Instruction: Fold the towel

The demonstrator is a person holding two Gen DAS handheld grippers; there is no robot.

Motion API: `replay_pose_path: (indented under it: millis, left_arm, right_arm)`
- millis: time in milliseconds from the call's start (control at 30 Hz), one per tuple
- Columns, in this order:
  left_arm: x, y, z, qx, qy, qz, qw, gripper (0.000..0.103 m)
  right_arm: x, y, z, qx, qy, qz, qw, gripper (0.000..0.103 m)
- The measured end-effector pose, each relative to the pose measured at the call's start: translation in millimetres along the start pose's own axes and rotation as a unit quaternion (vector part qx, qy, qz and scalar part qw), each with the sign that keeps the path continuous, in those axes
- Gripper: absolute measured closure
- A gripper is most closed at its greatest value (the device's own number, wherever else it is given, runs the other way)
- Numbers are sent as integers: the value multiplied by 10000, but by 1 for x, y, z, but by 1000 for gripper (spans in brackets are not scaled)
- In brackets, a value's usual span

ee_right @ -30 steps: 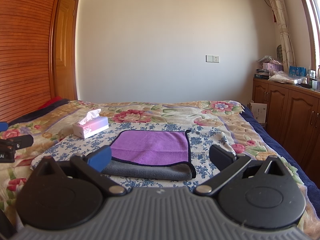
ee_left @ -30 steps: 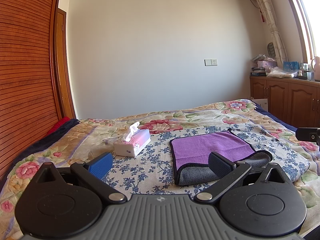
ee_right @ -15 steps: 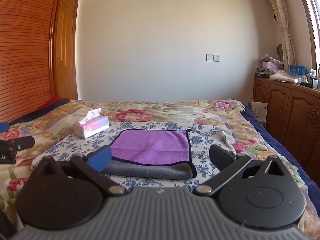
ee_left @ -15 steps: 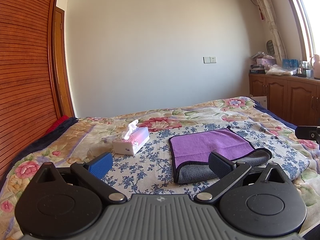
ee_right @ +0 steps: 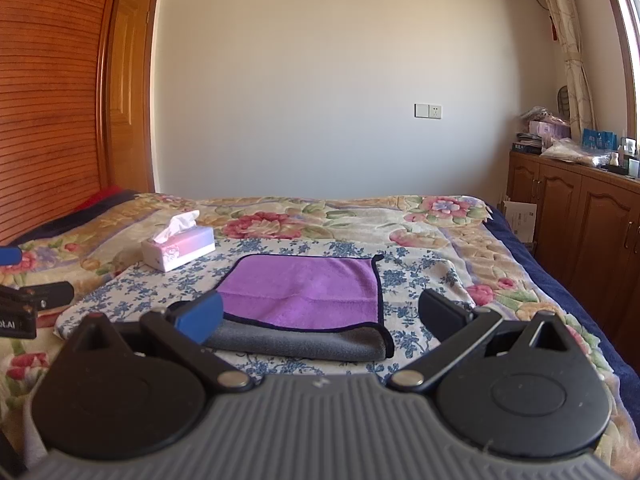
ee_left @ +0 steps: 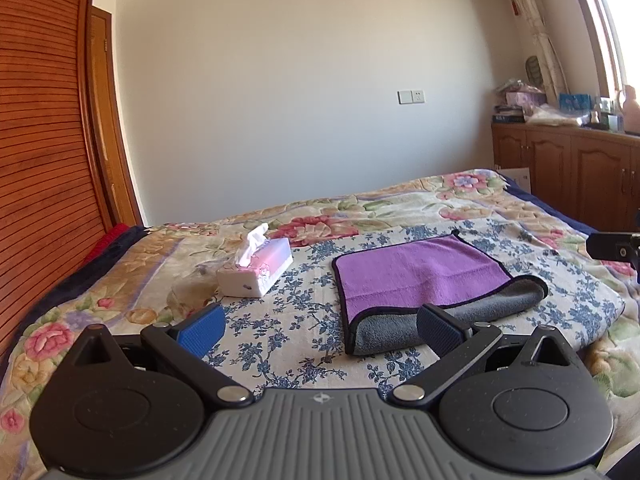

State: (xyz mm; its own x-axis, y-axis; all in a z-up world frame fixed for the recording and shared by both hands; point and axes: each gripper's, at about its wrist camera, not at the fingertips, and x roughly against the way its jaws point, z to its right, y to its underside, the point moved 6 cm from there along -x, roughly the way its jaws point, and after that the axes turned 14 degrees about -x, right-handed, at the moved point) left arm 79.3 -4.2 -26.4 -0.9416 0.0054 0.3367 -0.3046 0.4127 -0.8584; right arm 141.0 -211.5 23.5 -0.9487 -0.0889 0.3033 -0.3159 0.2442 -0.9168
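Observation:
A purple towel (ee_left: 420, 272) with a grey underside and dark edging lies folded on the bed; its grey fold faces me. It also shows in the right wrist view (ee_right: 308, 292). My left gripper (ee_left: 320, 330) is open and empty, held back from the towel's near left corner. My right gripper (ee_right: 320, 316) is open and empty, just in front of the towel's grey folded edge. Neither touches the towel. The right gripper's tip (ee_left: 612, 245) shows at the right edge of the left view; the left gripper's tip (ee_right: 36, 300) shows at the left edge of the right view.
A tissue box (ee_left: 256, 274) stands on the bed left of the towel, and shows in the right view (ee_right: 178, 247). The bed has a flowered cover (ee_left: 460, 200). A wooden wardrobe (ee_left: 40, 140) is at the left, wooden cabinets (ee_right: 580, 216) at the right.
Both grippers have stayed open. The left view has drifted slightly, with the towel and tissue box sitting a little higher in frame. The towel has not moved.

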Motion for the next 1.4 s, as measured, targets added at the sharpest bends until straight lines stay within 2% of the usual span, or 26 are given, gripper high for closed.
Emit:
replay_pose_path:
  millis: [533,1400]
  left_arm:
    - [-24,-3,10,-169,135,-133,9997,0]
    - [-65,-11,11,-162,273,-245,9992,0]
  right_arm:
    - [-18,-3,8,11,135,-82,9999,0]
    - [-53,0,12,138,9,-486,9987,0]
